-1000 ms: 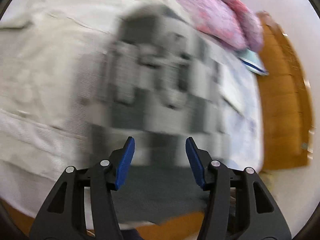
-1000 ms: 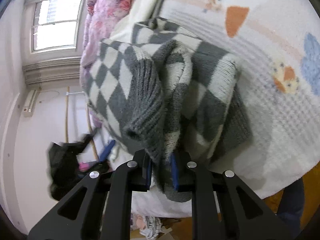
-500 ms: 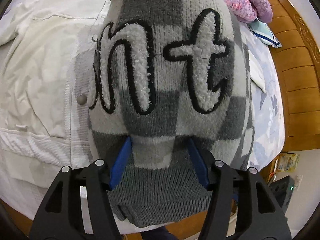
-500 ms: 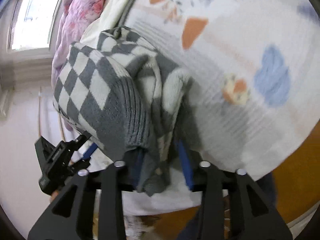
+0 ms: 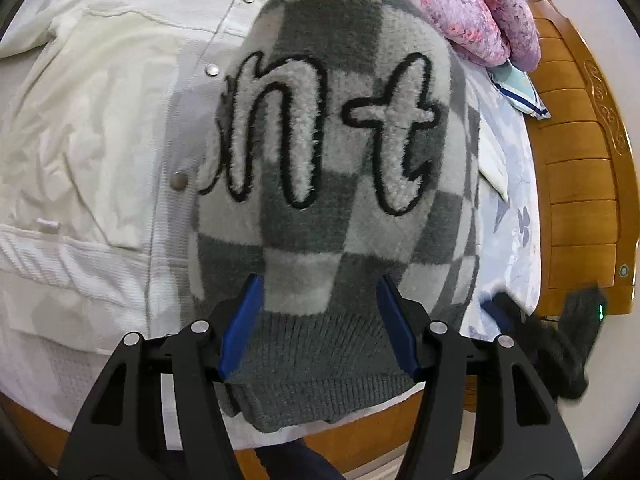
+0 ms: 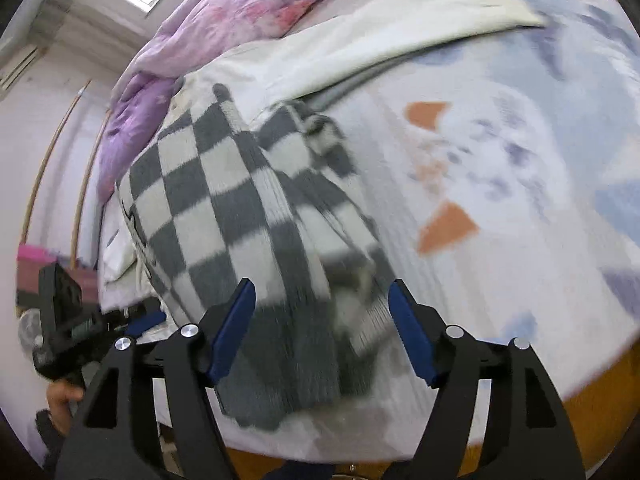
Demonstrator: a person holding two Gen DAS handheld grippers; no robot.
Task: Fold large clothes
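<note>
A folded grey and white checked sweater [image 5: 336, 216] with fuzzy letters "nt" lies on the bed near its front edge. It also shows in the right wrist view [image 6: 248, 224]. My left gripper [image 5: 319, 322] is open, its blue pads either side of the sweater's grey ribbed hem. My right gripper [image 6: 322, 332] is open and empty over the sweater's side edge. The right gripper also shows at the lower right of the left wrist view [image 5: 532, 336], and the left gripper at the lower left of the right wrist view [image 6: 80, 332].
A white jacket [image 5: 100, 128] with snap buttons lies spread left of the sweater. A pink and purple quilt [image 5: 472, 8] is bunched at the back. A wooden bed frame [image 5: 580, 184] stands at the right. The bedsheet has orange and blue prints [image 6: 448, 228].
My right gripper has opened and let go of the sweater, which now lies on the bed. My left gripper has come in close over the sweater's hem.
</note>
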